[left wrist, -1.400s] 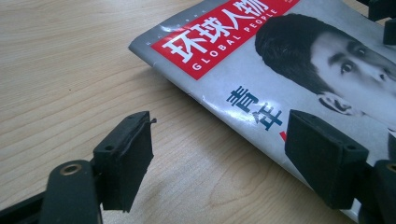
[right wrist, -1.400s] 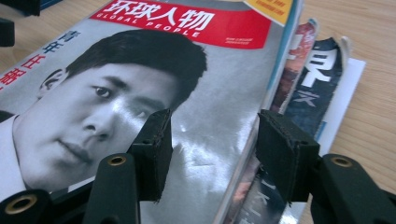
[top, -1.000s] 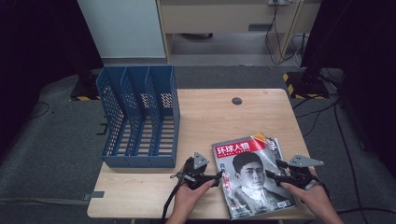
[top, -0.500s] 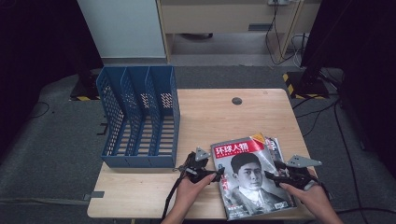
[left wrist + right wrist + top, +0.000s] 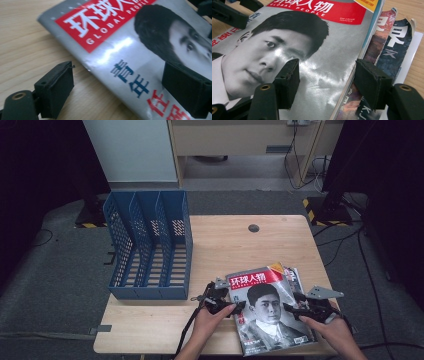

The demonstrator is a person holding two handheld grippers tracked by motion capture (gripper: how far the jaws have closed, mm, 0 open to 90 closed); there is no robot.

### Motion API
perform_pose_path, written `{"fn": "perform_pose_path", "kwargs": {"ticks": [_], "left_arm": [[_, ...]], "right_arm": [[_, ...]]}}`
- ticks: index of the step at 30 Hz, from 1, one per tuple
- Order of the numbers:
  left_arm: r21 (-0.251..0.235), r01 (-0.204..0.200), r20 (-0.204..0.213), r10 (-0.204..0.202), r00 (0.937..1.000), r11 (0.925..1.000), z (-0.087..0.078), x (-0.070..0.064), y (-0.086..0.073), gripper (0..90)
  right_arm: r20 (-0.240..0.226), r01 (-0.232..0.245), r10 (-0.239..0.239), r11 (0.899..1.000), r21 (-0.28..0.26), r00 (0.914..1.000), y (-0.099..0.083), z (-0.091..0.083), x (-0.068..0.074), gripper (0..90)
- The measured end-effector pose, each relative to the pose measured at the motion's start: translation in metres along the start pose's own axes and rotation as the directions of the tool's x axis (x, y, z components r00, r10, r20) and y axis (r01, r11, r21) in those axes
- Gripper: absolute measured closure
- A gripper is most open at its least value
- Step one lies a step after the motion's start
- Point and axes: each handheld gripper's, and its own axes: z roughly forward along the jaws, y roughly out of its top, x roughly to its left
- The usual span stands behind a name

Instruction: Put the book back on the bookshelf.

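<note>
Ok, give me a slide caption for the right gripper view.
Open right hand-held gripper straddling the right edge of the top magazine, stacked on other magazines.

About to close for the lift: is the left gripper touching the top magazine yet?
Cannot tell. In the left gripper view the left gripper is open, straddling the top magazine spine edge; neither contact nor gap shows plainly.

a light wooden bench (image 5: 280,242) stands on grey carpet. a blue three-slot file rack (image 5: 150,247) lies on its left part, reaching the left edge. a small stack of magazines (image 5: 267,307) lies at the near right, the top one with a red title band. a dark round cap (image 5: 253,228) sits near the far edge.
</note>
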Motion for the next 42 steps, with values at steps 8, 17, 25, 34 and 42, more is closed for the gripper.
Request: {"fn": "perform_pose_path", "kwargs": {"ticks": [8,17,25,34,42], "left_arm": [[0.015,0.028,0.043,-0.028,0.9987,0.9995,0.002,-0.001,0.0,9.9],[-0.014,0.029,0.03,-0.029,0.9991,0.9995,0.0,-0.011,0.01,17.1],[-0.025,0.031,0.031,-0.03,0.999,0.9992,0.0,-0.011,0.022,26.6],[-0.028,0.044,0.074,-0.042,0.9964,0.9987,-0.001,-0.014,0.049,40.5],[0.025,0.026,0.091,-0.028,0.9954,0.9993,0.003,-0.015,0.063,48.8]], "right_arm": [[0.0,-0.004,0.004,1.0,0.001,1.0,0.0,-0.001,0.0,37.1],[0.001,-0.001,0.001,1.0,0.006,1.0,-0.002,-0.004,0.0,37.0],[0.005,-0.002,0.002,1.0,0.011,1.0,-0.002,-0.005,0.0,37.3],[0.002,-0.006,0.006,1.0,0.018,1.0,-0.001,-0.005,-0.001,40.4],[0.005,-0.007,0.007,1.0,0.014,1.0,-0.001,-0.006,-0.004,44.7]]}}
